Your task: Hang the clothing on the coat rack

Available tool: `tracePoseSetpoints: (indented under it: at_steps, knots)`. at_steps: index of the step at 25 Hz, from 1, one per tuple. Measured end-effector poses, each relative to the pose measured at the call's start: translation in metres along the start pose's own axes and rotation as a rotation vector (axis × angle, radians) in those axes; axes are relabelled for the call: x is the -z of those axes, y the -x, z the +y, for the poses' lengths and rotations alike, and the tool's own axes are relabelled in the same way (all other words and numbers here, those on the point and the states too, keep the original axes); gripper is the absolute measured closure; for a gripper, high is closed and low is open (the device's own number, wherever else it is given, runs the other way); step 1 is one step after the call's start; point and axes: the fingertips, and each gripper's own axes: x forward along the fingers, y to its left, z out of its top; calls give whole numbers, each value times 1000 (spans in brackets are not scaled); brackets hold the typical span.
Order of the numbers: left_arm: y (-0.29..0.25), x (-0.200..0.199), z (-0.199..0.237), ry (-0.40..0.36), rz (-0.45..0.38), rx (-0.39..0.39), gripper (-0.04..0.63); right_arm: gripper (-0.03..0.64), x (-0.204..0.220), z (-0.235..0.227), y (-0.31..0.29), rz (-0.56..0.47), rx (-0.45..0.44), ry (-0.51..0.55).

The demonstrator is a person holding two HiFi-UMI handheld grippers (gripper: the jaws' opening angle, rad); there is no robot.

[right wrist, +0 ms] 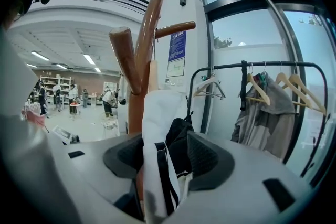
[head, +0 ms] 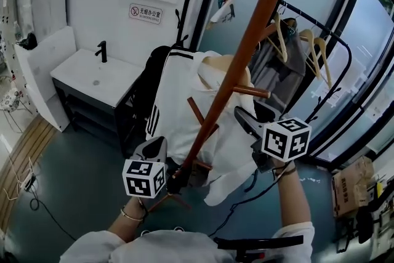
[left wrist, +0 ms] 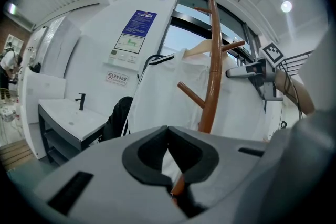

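Observation:
A brown wooden coat rack pole (head: 246, 46) slants across the head view, with short pegs (head: 251, 91). A white garment with black stripes (head: 178, 95) hangs against it on a wooden hanger (head: 215, 64). My left gripper (head: 169, 160) is low on the pole. In the left gripper view the left gripper (left wrist: 168, 136) is shut around the pole (left wrist: 212, 60). My right gripper (head: 249, 113) is at the garment's right side. In the right gripper view the right gripper (right wrist: 167, 152) stands open, with a fold of the garment (right wrist: 157, 123) hanging loose between the jaws, beside the pole (right wrist: 144, 44).
A black clothes rail (head: 320, 34) behind the rack carries wooden hangers and a grey garment (head: 277, 64). A white sink counter (head: 92, 74) stands at the left, something black (head: 144, 89) beside it. A cardboard box (head: 351, 185) sits at the right by the glass wall.

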Motion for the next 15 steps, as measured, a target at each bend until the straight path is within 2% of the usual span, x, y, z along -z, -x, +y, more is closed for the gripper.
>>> tracePoseSetpoints:
  at_steps: [10,15]
  knots:
    - [5,4,6,32,0,40,586,364,-10,3,16,2,90,48]
    - [10,7,4,35,9,68,586,356,-21,2,26,-31,165,67]
